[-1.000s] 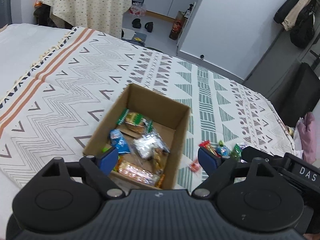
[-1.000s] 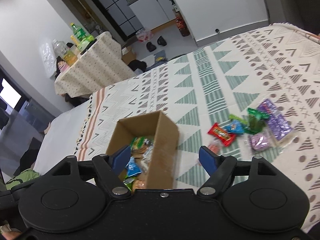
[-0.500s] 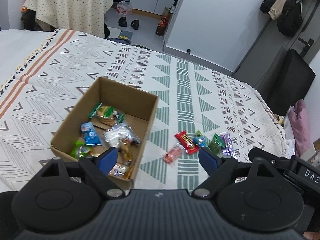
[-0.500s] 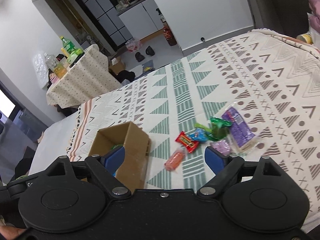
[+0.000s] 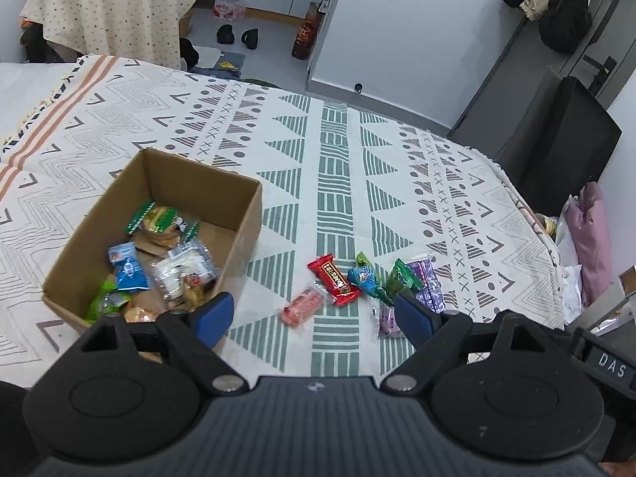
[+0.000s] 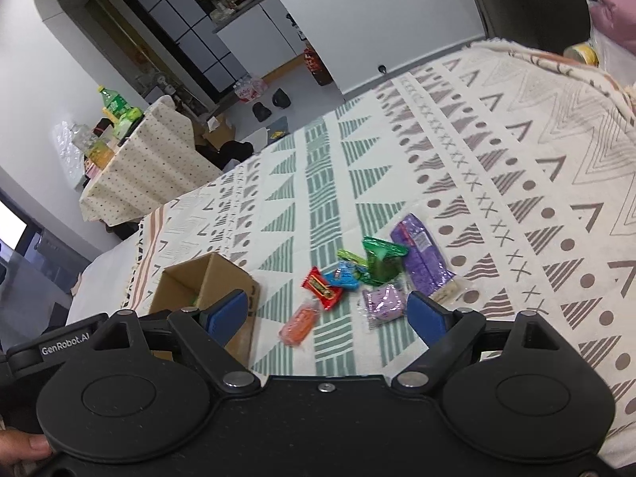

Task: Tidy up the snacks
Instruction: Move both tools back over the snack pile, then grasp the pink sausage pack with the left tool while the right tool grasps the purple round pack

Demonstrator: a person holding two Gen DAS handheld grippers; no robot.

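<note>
Left fingers: the left gripper (image 5: 314, 312) hangs above the bed with its blue fingers (image 5: 216, 310) spread wide and nothing between them.
Right fingers: the right gripper (image 6: 326, 310) also has its fingers (image 6: 427, 316) spread and bare, poised over the loose snacks.
Between the fingers: in both wrist views the orange pack (image 6: 299, 324) lies nearest, roughly on the line between the pads but lower, on the bedspread.
Loose snacks: beyond the orange pack lie a red bar (image 5: 334, 279), a blue pack (image 5: 363, 277), a green pack (image 5: 401, 280), a long purple pack (image 6: 419, 256) and a small lilac pack (image 6: 383, 302), bunched close, some touching or overlapping.
Box: the box (image 5: 242, 214) stands to the left of the pile, apart from it, already holding several packs, among them a green-edged biscuit pack (image 5: 161, 224).
Bed: the patterned bedspread (image 5: 338, 167) carries everything.
Step in hand: I judge this to be the approach to the next pick; the box is part filled and six or so snacks remain outside.
Next move: one gripper should come down over a single pack, most likely the orange one as it lies clear of the rest, and close on it without dragging neighbours.
Care: the wrappers look thin and slippery, so a grip across the pack's middle seems safest.
</note>
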